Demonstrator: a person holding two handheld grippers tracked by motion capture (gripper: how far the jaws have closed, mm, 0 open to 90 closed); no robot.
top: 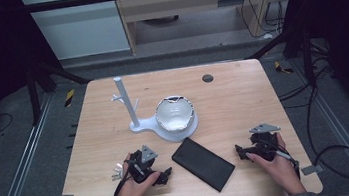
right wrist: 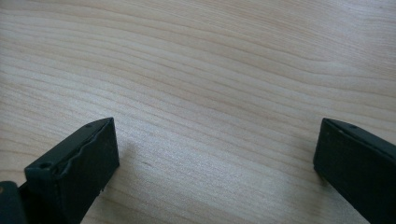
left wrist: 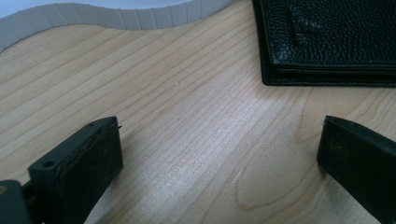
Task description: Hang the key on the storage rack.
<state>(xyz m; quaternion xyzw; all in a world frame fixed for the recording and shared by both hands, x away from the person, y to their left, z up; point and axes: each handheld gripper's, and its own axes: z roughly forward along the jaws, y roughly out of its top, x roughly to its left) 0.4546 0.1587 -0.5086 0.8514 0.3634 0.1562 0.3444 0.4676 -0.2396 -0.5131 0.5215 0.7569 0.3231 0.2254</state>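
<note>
In the high view both forearms come in from the bottom edge and rest low on the pale wooden tabletop [top: 242, 94]. The left hand [top: 135, 186], lower left of centre, wraps around the left tongs [top: 164, 176], which lie nearly level and aim rightward at the black wallet [top: 203, 163]. The right hand [top: 276, 163], lower right, cradles the right tongs [top: 239, 151], which point leftward at the same wallet from the other side. The wallet lies flat and slanted at lower centre, between the two tongs and touched by neither.

In the left gripper view the left tongs [left wrist: 219, 149] stand wide over bare wood; the wallet [left wrist: 336, 37] sits at upper right, pebbled leather with a stitched edge, and the ribbed white rim of the stand's base [left wrist: 116, 16] curves across the top. In the right gripper view the right tongs [right wrist: 215, 149] are equally wide over straight-grained wood.

Above the wallet, at frame centre, a glossy white bowl [top: 175, 113] rests on a white stand [top: 138, 125] with an upright post.
</note>
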